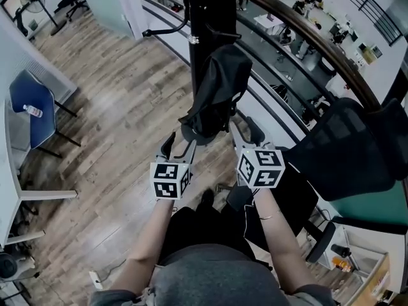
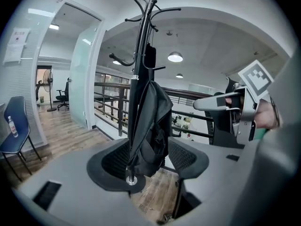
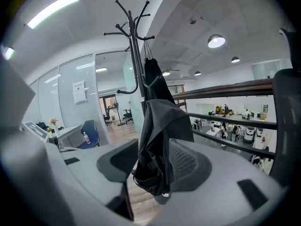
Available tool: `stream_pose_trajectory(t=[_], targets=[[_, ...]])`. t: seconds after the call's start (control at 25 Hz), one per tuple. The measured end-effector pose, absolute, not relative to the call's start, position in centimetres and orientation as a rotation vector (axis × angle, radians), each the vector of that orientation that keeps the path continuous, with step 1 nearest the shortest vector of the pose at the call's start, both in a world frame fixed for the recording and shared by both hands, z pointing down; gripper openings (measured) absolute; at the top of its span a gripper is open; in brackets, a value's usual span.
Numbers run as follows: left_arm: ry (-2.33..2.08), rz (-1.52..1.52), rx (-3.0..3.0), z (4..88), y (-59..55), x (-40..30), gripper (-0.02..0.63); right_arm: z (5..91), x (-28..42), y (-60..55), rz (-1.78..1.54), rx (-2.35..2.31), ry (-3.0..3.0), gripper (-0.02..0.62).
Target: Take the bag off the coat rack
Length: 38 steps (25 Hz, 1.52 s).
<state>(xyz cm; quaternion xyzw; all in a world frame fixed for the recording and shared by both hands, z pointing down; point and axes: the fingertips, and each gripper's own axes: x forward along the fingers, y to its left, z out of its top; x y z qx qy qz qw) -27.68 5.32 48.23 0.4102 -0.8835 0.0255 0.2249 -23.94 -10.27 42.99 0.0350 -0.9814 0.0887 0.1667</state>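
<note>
A black bag point(image 1: 217, 91) hangs limp from a hook of the black coat rack point(image 1: 207, 18), close against its pole. My left gripper point(image 1: 180, 143) and right gripper point(image 1: 245, 131) are side by side just below the bag's lower end, both pointing at it. In the left gripper view the bag point(image 2: 150, 126) hangs ahead between the open jaws of that gripper point(image 2: 148, 166), apart from the pads point(image 2: 113, 161). The right gripper view shows the same bag point(image 3: 157, 145) in line with the gap of my right gripper point(image 3: 155, 166), untouched by its fingers point(image 3: 188, 161). The rack's hooks point(image 3: 134, 22) spread above.
A railing point(image 1: 306, 30) runs behind the rack, with a lower floor beyond it. A black office chair point(image 1: 344, 145) stands close at my right. A blue chair point(image 1: 29, 110) with a bottle on it is far left. Wooden floor point(image 1: 115, 101) lies around the rack's left side.
</note>
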Motion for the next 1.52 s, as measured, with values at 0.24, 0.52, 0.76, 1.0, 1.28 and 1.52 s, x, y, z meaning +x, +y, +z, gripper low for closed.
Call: stream_pose_trajectory(t=[0.24, 0.52, 0.76, 1.0, 1.28, 1.52], targets=[[-2.412, 0.095, 1.132, 49.4, 3.3, -29.5, 0.246, 43.3, -26.9, -10.1, 0.232, 0.05, -2.781, 0.223], [-2.334, 0.139, 1.173, 52.2, 1.1, -31.9, 0.253, 45.1, -29.9, -11.0, 0.257, 0.102, -2.741, 0.245], [-2.259, 0.195, 1.22, 54.7, -0.5, -33.9, 0.27, 46.1, -32.2, -11.7, 0.282, 0.153, -2.711, 0.273], [-2.197, 0.248, 1.258, 56.4, -2.1, -35.3, 0.273, 46.3, -34.1, -12.2, 0.264, 0.187, -2.699, 0.276], [-2.152, 0.305, 1.28, 57.7, -4.1, -36.7, 0.273, 46.1, -35.6, -12.8, 0.175, 0.201, -2.689, 0.281], [-2.115, 0.336, 1.315, 58.5, -5.7, -37.7, 0.273, 46.5, -36.4, -13.4, 0.112, 0.196, -2.678, 0.261]])
